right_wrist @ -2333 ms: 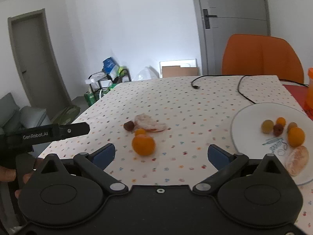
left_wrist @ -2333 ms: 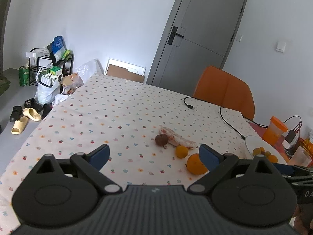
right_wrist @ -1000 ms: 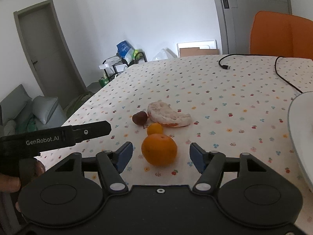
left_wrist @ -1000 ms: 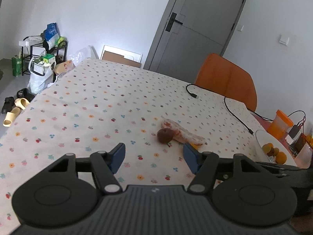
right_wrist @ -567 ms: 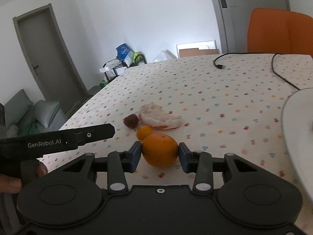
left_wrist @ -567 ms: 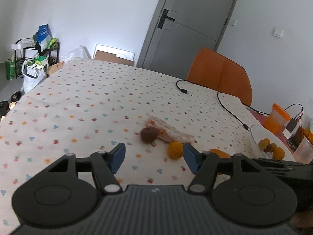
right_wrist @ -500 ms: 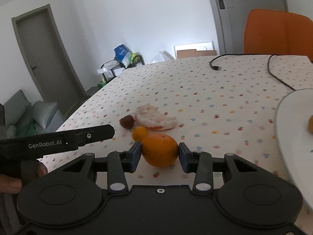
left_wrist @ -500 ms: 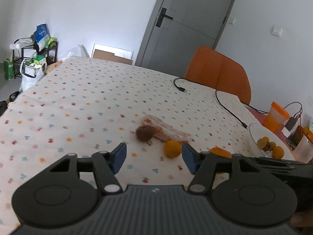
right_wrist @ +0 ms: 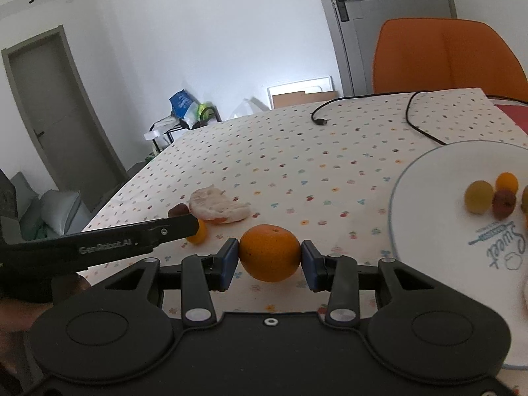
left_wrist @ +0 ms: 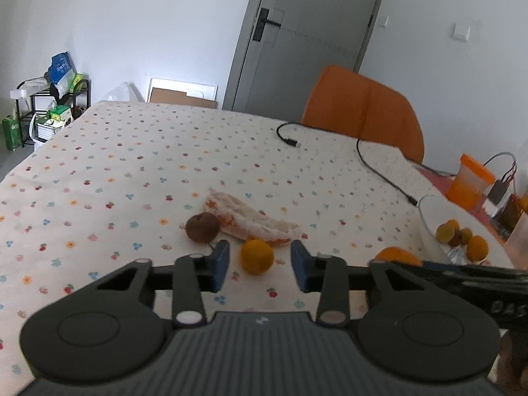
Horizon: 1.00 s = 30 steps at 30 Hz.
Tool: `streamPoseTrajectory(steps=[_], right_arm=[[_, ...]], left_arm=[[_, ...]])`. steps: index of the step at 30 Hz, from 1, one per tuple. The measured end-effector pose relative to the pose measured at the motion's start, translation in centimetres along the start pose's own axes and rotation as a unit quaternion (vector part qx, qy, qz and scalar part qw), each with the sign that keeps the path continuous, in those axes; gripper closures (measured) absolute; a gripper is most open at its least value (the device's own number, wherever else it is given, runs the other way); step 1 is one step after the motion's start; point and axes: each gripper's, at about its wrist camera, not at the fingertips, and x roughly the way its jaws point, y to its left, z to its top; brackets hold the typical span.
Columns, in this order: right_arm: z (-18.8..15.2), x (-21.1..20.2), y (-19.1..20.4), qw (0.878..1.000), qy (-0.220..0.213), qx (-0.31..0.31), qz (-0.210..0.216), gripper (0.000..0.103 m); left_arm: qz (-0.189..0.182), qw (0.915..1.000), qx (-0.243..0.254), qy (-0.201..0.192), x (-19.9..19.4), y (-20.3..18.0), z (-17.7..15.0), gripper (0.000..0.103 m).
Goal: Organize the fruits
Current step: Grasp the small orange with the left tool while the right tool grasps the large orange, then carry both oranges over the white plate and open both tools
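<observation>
A dotted cloth covers the worktop (left_wrist: pixel 138 151); right tongs (right_wrist: pixel 269 261) clench an orange (right_wrist: pixel 270 252), apparently lifted; left tongs (left_wrist: pixel 259 263) gape.

right tongs (right_wrist: pixel 269 260) closed onto big orange (right_wrist: pixel 270 252) since earlier, left tongs (left_wrist: pixel 259 264) narrowed around small orange (left_wrist: pixel 256 256)

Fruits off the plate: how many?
4: big orange in the right gripper; small orange, brown fruit and peeled piece on the tablecloth. None looks hidden.
</observation>
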Motion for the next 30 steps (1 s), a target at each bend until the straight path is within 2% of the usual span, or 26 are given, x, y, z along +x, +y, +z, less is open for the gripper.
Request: streamPoseTrajectory(steps=[5, 7, 22, 25, 30], right_arm=[[-0.2, -0.5, -0.7, 1.000, -0.006, 0.008, 0.007, 0.064], [-0.3, -0.6, -0.9, 1.000, -0.005, 0.010, 0.012, 0.064], [-0.6, -2.3, -0.2, 1.000, -0.015, 0.006, 0.009, 0.064], [-0.7, -2.8, 0.0, 1.000, -0.020, 0.003, 0.010, 0.064], [-0.8, -3.6, 0.4, 1.000, -0.027, 0.000, 0.008, 0.064]], left_arm=[[0.021, 0.9996, 0.016, 0.008, 0.5, -0.9, -0.6, 0.080], [0.015, 0.9998, 0.011, 0.009, 0.3, -1.0, -0.6, 0.082], [-0.006, 0.9995, 0.020, -0.023, -2.6, -1.8, -0.5, 0.085], [-0.014, 0.9994, 0.021, -0.023, -3.1, -1.9, -0.6, 0.094], [-0.019, 0.9994, 0.013, -0.028, -4.0, -1.5, -0.9, 0.096]])
